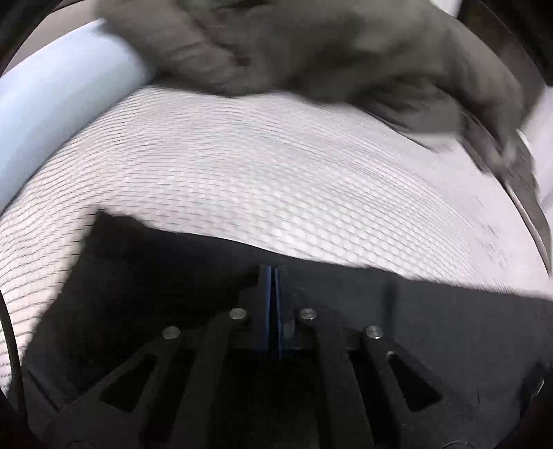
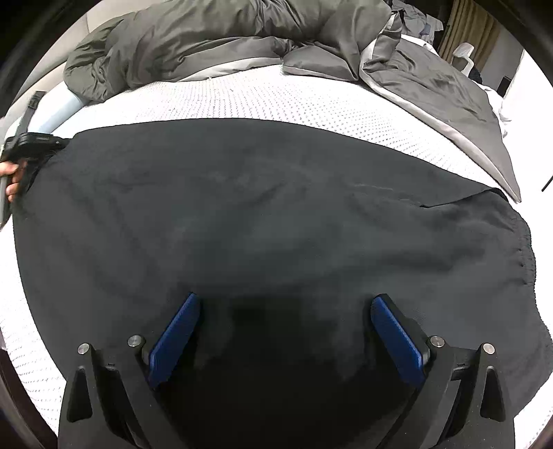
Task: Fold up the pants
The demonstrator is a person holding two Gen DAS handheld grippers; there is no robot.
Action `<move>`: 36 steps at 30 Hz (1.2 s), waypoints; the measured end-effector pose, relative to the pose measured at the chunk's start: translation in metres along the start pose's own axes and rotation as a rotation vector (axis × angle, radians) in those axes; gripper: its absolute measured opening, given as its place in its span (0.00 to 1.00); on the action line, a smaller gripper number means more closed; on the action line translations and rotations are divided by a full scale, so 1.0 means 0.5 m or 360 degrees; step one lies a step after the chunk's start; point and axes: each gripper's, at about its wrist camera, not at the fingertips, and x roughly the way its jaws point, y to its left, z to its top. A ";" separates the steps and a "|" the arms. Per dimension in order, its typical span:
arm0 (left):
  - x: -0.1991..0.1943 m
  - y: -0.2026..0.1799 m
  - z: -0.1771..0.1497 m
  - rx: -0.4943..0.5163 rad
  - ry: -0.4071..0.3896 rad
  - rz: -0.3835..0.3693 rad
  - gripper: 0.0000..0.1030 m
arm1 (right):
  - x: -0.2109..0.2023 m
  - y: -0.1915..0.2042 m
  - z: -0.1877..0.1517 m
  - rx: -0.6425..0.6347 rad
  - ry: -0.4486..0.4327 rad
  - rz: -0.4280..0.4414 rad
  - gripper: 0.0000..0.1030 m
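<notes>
A bed (image 2: 242, 100) with a white dotted cover filled the room. A rumpled grey duvet (image 2: 214, 41) lay heaped along the bed's far edge, one flap trailing down its right side. Beyond the bed's far right corner stood a white chair (image 2: 465, 53) before tan curtains (image 2: 473, 31) (the wall there looked white).

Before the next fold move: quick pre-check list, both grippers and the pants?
1. Left gripper shut on pants edge: ok, pads together over dark fabric.
2. Right gripper open: ok, pads wide apart above the cloth.
3. Right gripper holding fabric: not ok, nothing pinched.
4. Pants spread flat on mattress: ok, minor wrinkles.
5. Grey duvet clear of pants: ok, bunched at the far side.
6. Left view sharp: not ok, blurred.
</notes>
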 end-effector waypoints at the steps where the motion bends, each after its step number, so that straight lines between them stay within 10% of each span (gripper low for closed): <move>1: -0.006 0.016 0.001 -0.0045 -0.0019 0.0057 0.02 | -0.001 -0.003 -0.001 0.0002 -0.0002 0.0005 0.97; 8: -0.121 -0.048 -0.009 0.0090 -0.0128 -0.0038 0.17 | -0.024 0.030 0.008 -0.0092 -0.0056 0.0011 0.97; 10: -0.184 -0.096 -0.036 0.0180 -0.0214 -0.0120 0.68 | -0.047 0.057 0.005 -0.0187 -0.0097 0.0077 0.97; 13: -0.260 -0.161 -0.110 0.0269 -0.0331 -0.0220 0.99 | -0.069 0.081 -0.006 -0.0279 -0.0123 0.0148 0.97; 21: -0.272 -0.417 -0.359 0.0605 -0.0079 -0.0639 0.99 | -0.050 0.041 -0.040 -0.0222 -0.0043 0.0172 0.97; 25: -0.213 -0.495 -0.426 0.0877 0.0061 -0.0452 0.99 | -0.060 -0.036 -0.074 -0.0158 -0.0036 0.0042 0.97; 34: -0.210 -0.476 -0.443 0.0868 0.0042 -0.0528 0.99 | -0.108 -0.378 -0.179 0.0494 0.0001 -0.0688 0.96; 36: -0.213 -0.476 -0.445 0.0865 0.0045 -0.0530 0.99 | -0.111 -0.407 -0.192 0.0608 -0.0010 -0.0625 0.96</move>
